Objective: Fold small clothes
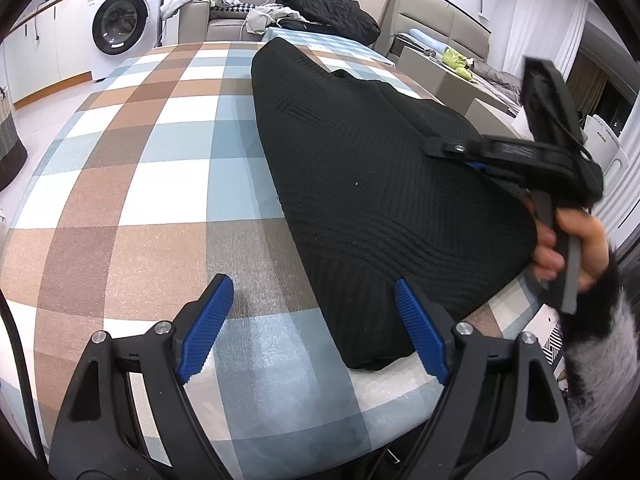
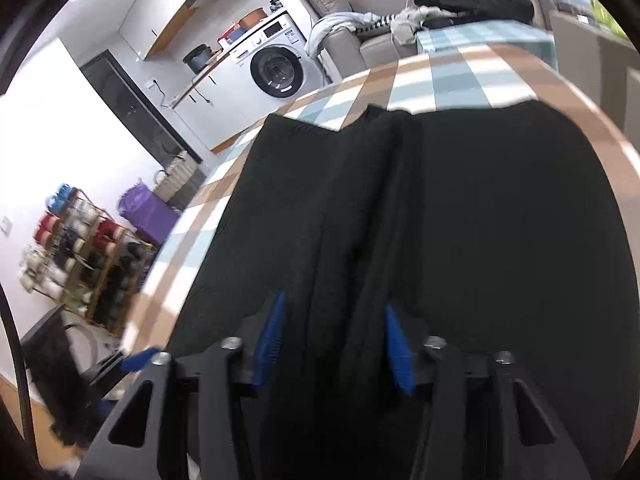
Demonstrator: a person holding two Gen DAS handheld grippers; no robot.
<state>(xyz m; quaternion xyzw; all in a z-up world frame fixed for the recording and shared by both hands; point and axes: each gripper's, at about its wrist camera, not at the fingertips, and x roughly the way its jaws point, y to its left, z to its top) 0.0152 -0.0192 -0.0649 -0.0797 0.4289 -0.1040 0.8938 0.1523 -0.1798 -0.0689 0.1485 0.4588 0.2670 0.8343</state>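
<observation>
A black knit garment lies on the checked table cover, folded into a long shape. My left gripper is open and empty, just above the cover beside the garment's near corner. My right gripper shows in the left wrist view, reaching onto the garment's right side. In the right wrist view my right gripper has its blue pads a hand's width apart around a raised fold of the garment. The pads do not press the cloth together.
A washing machine stands at the far left. A sofa with a black jacket and loose clothes lies beyond the table. A woven basket stands on the floor at left. A shelf rack stands left of the table.
</observation>
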